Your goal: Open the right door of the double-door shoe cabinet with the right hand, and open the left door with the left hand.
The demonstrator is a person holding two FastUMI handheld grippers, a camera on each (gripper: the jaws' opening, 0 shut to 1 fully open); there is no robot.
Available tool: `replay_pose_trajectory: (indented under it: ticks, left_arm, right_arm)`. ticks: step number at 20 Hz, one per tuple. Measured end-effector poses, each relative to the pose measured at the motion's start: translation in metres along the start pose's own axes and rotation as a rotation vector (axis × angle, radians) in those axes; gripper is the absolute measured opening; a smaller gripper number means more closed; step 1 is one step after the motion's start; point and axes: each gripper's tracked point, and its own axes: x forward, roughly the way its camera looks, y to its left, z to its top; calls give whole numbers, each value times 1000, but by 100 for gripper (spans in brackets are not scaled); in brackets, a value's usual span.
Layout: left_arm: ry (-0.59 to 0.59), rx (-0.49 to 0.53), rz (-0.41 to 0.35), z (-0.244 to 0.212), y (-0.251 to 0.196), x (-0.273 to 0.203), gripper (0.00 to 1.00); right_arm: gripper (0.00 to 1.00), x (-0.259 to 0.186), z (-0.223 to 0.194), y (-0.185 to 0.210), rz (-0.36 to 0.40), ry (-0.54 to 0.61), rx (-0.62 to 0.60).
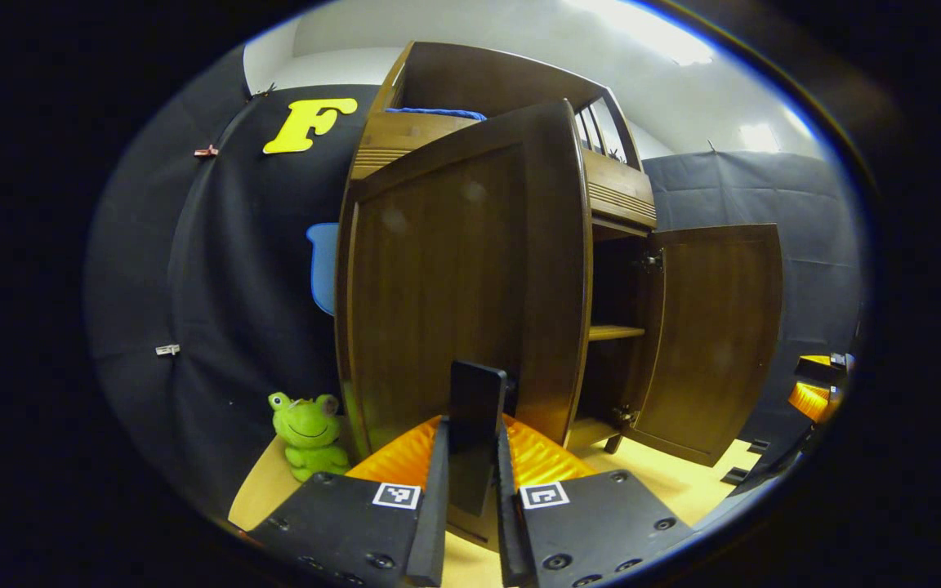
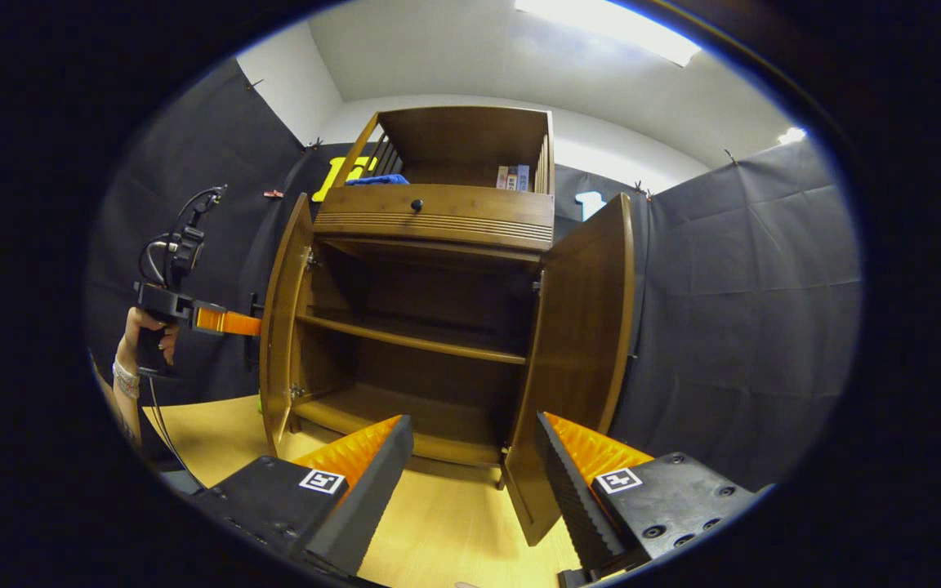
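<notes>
The brown wooden shoe cabinet [image 2: 438, 220] stands with both doors swung out. In the left gripper view the left door [image 1: 454, 278] rises close in front, and my left gripper [image 1: 473, 429] is shut on its dark upright handle [image 1: 477, 392]. From the right gripper view, the left gripper [image 2: 221, 322] sits against the outer face of the left door [image 2: 281, 327], held by a hand [image 2: 144, 331]. The right door [image 2: 585, 343] hangs open beside my right gripper [image 2: 470, 482], which is open and holds nothing. The right door [image 1: 715, 343] also stands open in the left gripper view.
A green frog plush [image 1: 307, 433] sits on the light wooden floor [image 2: 454, 523] left of the cabinet. Inside are a middle shelf [image 2: 413, 335] and a bare bottom board. Above the doors is a drawer with a dark knob [image 2: 416, 204]. Black cloth walls close in on both sides.
</notes>
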Motion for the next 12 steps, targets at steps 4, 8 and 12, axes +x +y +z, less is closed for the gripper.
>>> replay_pose_trajectory:
  ticks: [4,8,12]
  left_arm:
    - [-4,7,49,-2,23,-19,29]
    - [-3,18,90,-3,44,-35,25]
    - [-6,9,162,-4,68,-49,25]
  right_arm:
    - [95,8,5,20,43,-10,24]
    - [95,13,16,25,25,-48,5]
    - [95,15,16,31,10,-63,14]
